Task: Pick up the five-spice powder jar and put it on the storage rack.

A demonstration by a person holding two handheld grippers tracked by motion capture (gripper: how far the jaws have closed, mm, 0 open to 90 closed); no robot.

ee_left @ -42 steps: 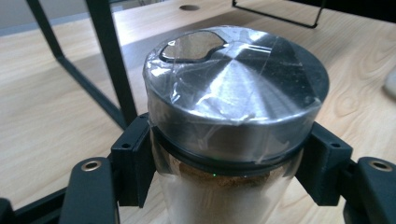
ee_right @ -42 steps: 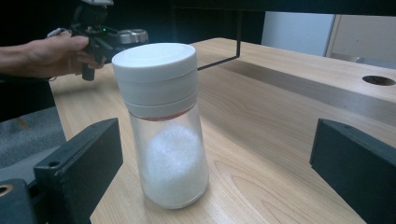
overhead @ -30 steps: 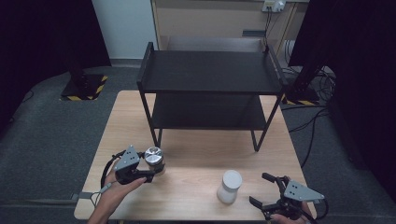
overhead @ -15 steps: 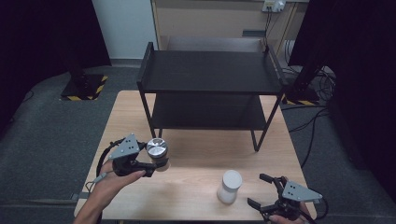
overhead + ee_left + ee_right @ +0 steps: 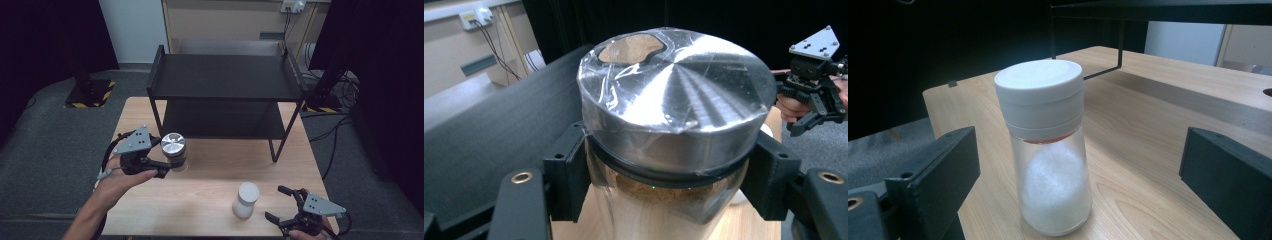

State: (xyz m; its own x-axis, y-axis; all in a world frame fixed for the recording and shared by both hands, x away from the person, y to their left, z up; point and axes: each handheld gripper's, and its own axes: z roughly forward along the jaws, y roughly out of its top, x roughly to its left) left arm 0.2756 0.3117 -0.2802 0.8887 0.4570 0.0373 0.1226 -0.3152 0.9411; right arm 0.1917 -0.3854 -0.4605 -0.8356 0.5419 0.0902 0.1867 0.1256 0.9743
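My left gripper (image 5: 171, 163) is shut on a glass jar (image 5: 173, 149) with a shiny metal lid, holding it in the air over the table's left half. In the left gripper view the black pads (image 5: 569, 175) clamp the jar (image 5: 674, 100) just under its lid, and brown contents show through the glass. A white-lidded shaker (image 5: 245, 200) with white powder stands on the table near the front right. My right gripper (image 5: 274, 203) rests open just right of it. In the right gripper view the shaker (image 5: 1048, 150) stands between the jaws of my right gripper (image 5: 1080, 165), touching neither.
A black two-tier metal shelf (image 5: 225, 77) stands on the far half of the wooden table (image 5: 215, 165); both tiers look bare. Dark grey floor surrounds the table. The right gripper (image 5: 816, 87) and its hand appear far off in the left gripper view.
The left gripper has lifted the metal-lidded jar off the table and carried it upward and slightly right. The right gripper and the white shaker have stayed in place.
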